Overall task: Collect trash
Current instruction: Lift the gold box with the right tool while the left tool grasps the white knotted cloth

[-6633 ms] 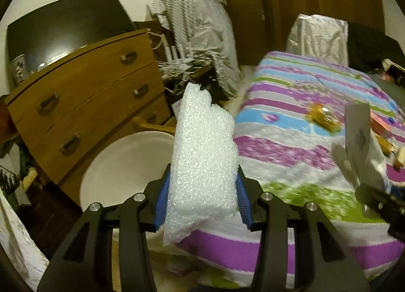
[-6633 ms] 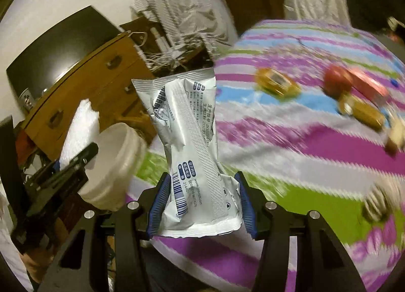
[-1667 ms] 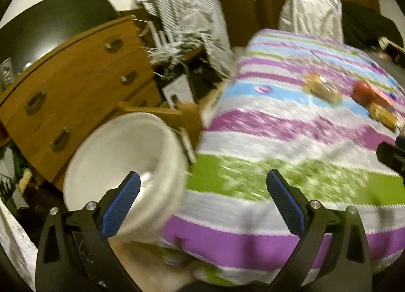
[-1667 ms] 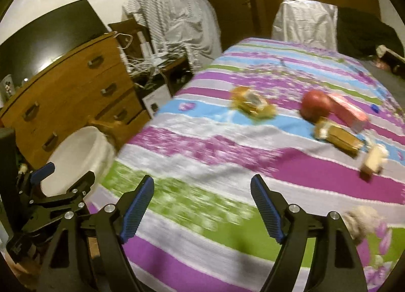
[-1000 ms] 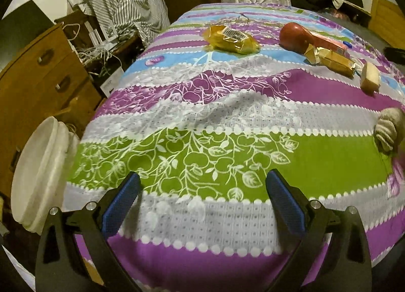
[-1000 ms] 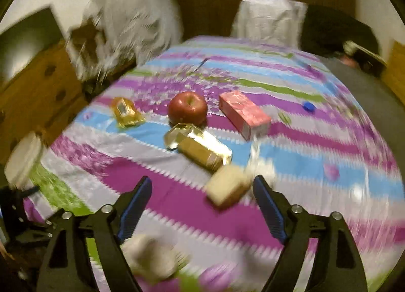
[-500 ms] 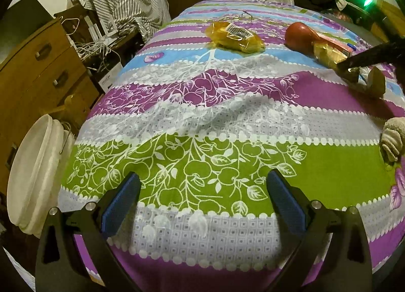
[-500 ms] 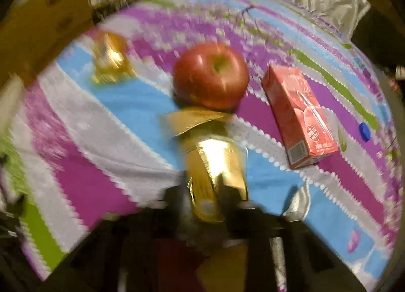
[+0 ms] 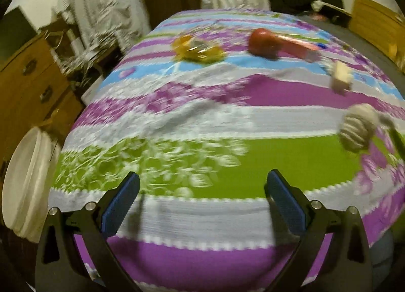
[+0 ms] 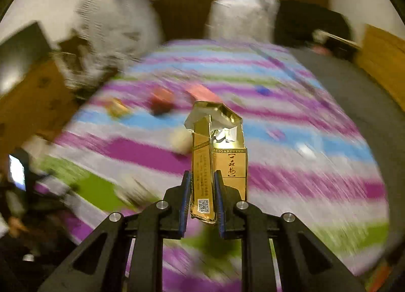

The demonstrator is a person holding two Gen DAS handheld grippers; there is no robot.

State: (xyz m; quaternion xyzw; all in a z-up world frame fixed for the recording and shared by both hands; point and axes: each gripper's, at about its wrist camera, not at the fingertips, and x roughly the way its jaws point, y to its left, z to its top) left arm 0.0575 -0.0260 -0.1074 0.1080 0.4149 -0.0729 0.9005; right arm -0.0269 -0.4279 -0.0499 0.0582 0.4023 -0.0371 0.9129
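Note:
My right gripper (image 10: pixel 201 199) is shut on a gold cigarette pack (image 10: pixel 217 155) with a torn-open top and holds it upright above the striped bedspread (image 10: pixel 291 165). My left gripper (image 9: pixel 202 201) is open and empty over the near edge of the bedspread (image 9: pixel 202 120). A white bin (image 9: pixel 22 185) stands beside the bed at the far left. On the bed lie a yellow wrapper (image 9: pixel 197 50), a pale block (image 9: pixel 341 78) and a crumpled beige wad (image 9: pixel 358 130).
A red apple (image 9: pixel 262 42) and a red carton (image 9: pixel 298 47) lie on the far part of the bed. A wooden dresser (image 9: pixel 30 84) stands at the left, with clothes-covered chairs behind. The right wrist view is motion-blurred.
My right gripper has closed on the gold cigarette pack and lifted it off the bed. The left gripper stays open and has shifted slightly over the bed.

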